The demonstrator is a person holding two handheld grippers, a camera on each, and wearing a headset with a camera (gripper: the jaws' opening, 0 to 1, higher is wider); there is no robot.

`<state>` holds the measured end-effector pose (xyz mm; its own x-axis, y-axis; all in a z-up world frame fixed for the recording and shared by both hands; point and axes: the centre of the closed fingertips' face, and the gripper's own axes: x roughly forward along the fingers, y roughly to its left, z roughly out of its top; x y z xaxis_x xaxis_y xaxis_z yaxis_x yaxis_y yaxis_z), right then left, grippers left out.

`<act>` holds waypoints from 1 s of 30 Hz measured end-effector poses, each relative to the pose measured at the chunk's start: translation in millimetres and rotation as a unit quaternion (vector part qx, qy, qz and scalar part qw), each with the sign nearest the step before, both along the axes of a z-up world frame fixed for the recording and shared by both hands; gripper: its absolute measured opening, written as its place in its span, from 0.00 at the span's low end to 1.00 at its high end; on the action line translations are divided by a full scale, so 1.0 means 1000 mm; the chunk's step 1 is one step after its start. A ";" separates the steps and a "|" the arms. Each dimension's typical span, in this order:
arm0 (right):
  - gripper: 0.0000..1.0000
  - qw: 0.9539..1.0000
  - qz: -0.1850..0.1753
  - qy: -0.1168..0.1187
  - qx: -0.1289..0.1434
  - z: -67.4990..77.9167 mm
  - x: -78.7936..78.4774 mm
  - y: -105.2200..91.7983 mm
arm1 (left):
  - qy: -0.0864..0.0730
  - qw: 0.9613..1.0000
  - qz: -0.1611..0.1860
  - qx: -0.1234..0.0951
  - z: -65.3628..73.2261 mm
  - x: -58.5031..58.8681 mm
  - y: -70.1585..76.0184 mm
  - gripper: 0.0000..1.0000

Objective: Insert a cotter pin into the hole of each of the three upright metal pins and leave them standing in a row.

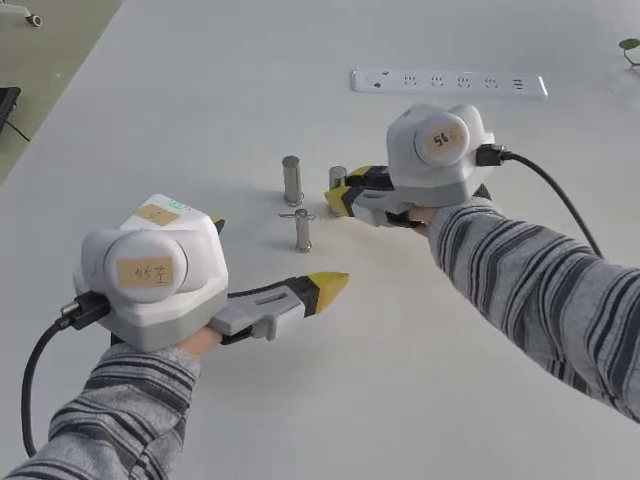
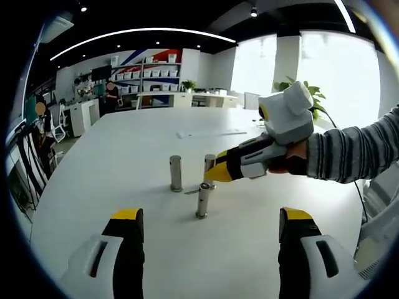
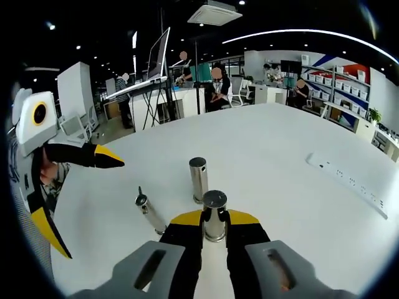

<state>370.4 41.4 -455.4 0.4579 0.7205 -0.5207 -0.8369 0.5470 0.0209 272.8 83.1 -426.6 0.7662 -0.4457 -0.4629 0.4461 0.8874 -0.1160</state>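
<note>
Three upright metal pins stand close together on the white table (image 1: 330, 400). The near pin (image 1: 303, 229) has a cotter pin (image 1: 297, 214) through its top. The far left pin (image 1: 291, 180) stands bare. My right gripper (image 1: 338, 196) is shut on the third pin (image 1: 337, 178), which the right gripper view shows clamped between the yellow tips as the held pin (image 3: 214, 215), with the bare pin (image 3: 199, 179) behind it. My left gripper (image 2: 212, 215) is open and empty, short of the cottered pin (image 2: 202, 199).
A white power strip (image 1: 448, 82) lies flat at the far side of the table. Black cables (image 1: 560, 195) trail from both grippers. The table's left edge (image 1: 70, 80) runs diagonally along the floor. A plant leaf (image 1: 630, 45) pokes in at the far right.
</note>
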 end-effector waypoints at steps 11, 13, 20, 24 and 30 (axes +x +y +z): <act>0.08 1.000 -0.001 0.002 -0.005 0.003 -0.022 -0.036 | 0.000 1.000 -0.022 0.003 0.003 -0.012 -0.011 0.90; 0.08 1.000 0.001 0.001 -0.006 0.003 -0.031 -0.039 | -0.002 1.000 -0.026 0.002 0.005 -0.014 -0.013 0.90; 0.08 1.000 0.000 -0.005 -0.017 0.003 -0.047 -0.050 | -0.004 0.999 -0.033 0.001 0.008 -0.017 -0.018 0.90; 0.08 1.000 0.001 -0.005 -0.010 0.004 -0.058 -0.048 | -0.006 0.999 -0.037 0.000 0.010 -0.019 -0.020 0.90; 0.08 1.000 0.000 0.000 -0.011 0.000 -0.074 -0.050 | -0.005 0.999 -0.039 0.003 0.010 -0.022 -0.019 0.90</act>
<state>296.9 -8.1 -455.0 0.4583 0.7086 -0.5365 -0.8366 0.5478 0.0088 250.9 64.0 -416.8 0.7336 -0.5023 -0.4578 0.5158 0.8501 -0.1061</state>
